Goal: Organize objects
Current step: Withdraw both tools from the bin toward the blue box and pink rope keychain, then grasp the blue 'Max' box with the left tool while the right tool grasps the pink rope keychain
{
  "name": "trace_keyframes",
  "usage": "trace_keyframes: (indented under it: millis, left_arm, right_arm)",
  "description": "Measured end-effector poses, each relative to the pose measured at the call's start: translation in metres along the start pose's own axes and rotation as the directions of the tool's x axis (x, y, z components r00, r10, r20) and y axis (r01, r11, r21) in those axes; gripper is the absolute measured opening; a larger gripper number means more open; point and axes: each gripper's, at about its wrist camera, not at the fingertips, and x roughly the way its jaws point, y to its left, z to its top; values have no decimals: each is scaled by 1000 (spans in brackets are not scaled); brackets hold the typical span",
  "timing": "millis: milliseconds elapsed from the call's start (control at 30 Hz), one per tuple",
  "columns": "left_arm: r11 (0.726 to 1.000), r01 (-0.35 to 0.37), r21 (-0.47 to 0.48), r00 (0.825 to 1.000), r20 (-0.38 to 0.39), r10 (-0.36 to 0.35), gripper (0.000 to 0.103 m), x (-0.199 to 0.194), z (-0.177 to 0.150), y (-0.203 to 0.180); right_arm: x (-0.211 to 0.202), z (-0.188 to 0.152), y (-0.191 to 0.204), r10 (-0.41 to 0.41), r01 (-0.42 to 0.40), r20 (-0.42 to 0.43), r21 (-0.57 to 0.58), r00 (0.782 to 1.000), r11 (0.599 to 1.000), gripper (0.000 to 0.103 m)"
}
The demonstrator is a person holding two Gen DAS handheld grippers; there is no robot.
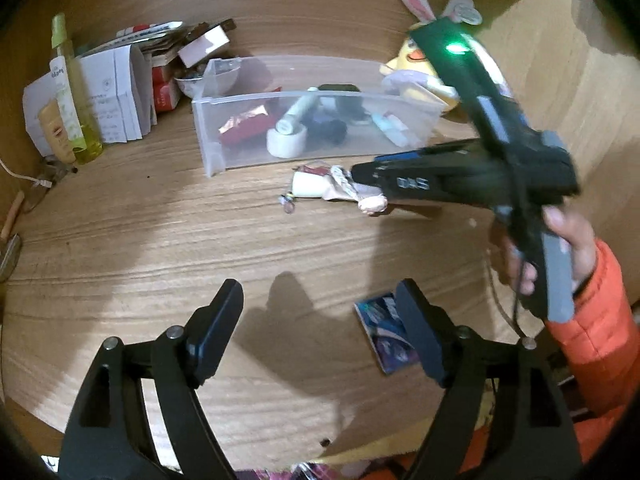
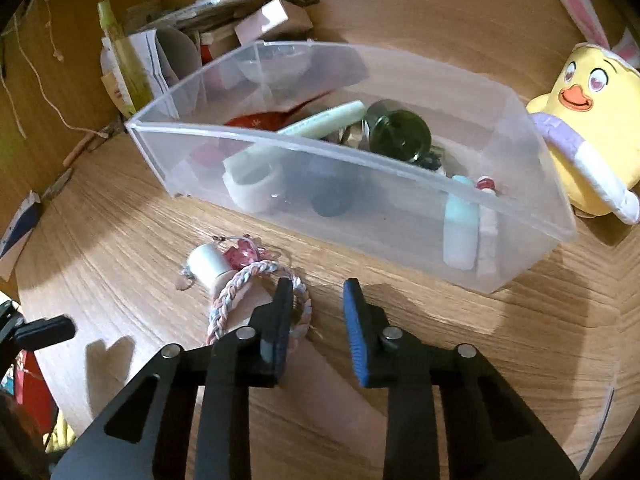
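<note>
Braided cord loop (image 2: 256, 280) with a small white cylinder (image 2: 208, 262) and pink charm (image 2: 242, 254), lying on the wooden tabletop (image 2: 120, 240) just in front of the clear plastic bin (image 2: 360, 160). Judge this bundle light, soft and floppy: the cord will sag and the cylinder will dangle, so you would do best to pinch the braid where its strands double, close to the cylinder. Your right gripper (image 2: 318, 292) is narrowed but not clenched; a clear gap shows between its pads, nothing lies in that gap, and its left finger (image 2: 282, 320) overlaps the loop's edge, contact uncertain. Your left gripper (image 1: 318, 296) stands wide and empty above bare wood, its right finger beside a flat blue packet (image 1: 384, 332). The bin already holds a tape roll (image 2: 252, 188), tubes and a dark jar (image 2: 398, 132).
</note>
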Motion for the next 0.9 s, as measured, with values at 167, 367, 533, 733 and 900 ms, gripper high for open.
trace_keyframes:
  millis: [167,367,533,733,900]
  left_arm:
    - [1000,21,12,999,-28,-20,79,2,-7,-10]
    - [999,17,38,998,-53,-15,79,10,-16,-22]
    - [998,-13,54,999,-41,15,62,12,-21,-26]
    - [1000,9,30,1000,-23,-8,31,8,-21,-17]
    - [1000,6,-14,1000,-19,-6,26,7,-20,-3]
  right_arm:
    - [-14,-2,-7,-16,15,29,24,999,1000,21]
    - [-46,-19,13,-13,14,91,-12,996,1000,25]
    - [-51,-35,36,36,-29,83,-78,996,997,32]
    - [-39,-45,54,17,-9,57,-143,998,990,32]
    - [-35,-46,58,-17,27,57,-171,998,985,32]
